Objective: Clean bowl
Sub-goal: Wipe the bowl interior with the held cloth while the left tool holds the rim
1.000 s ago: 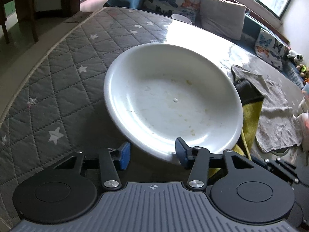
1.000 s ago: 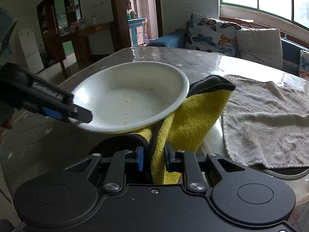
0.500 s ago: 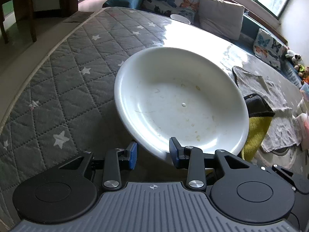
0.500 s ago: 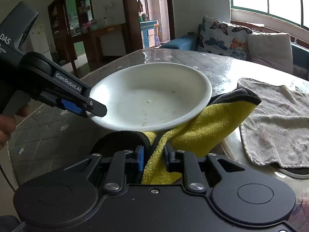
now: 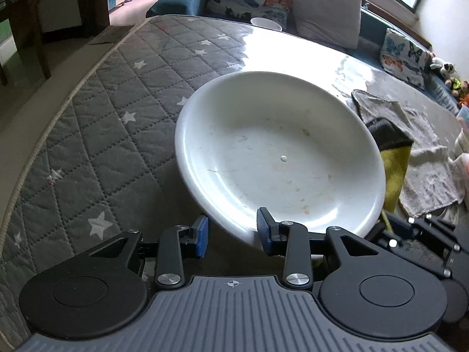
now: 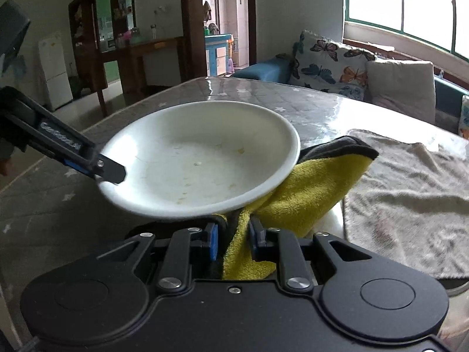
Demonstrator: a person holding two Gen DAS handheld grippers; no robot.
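Observation:
A white bowl (image 5: 278,158) with small yellowish specks inside is held tilted above the table. My left gripper (image 5: 233,231) is shut on its near rim, and its upper finger (image 6: 111,171) lies over the rim in the right wrist view. The bowl (image 6: 199,158) fills the middle of that view. My right gripper (image 6: 234,242) is shut on a yellow cloth with a black edge (image 6: 310,187). The cloth (image 5: 394,164) presses against the underside of the bowl's right rim and stands up beside it.
A grey quilted cover with white stars (image 5: 102,135) lies over the table. A grey towel (image 6: 410,187) is spread to the right of the bowl. A small white cup (image 5: 266,24) stands at the far edge. Butterfly cushions (image 6: 331,64) line a bench behind the table.
The right gripper has drawn closer to the bowl with the cloth, so the cloth sits further under the right rim. The left gripper keeps its hold on the bowl.

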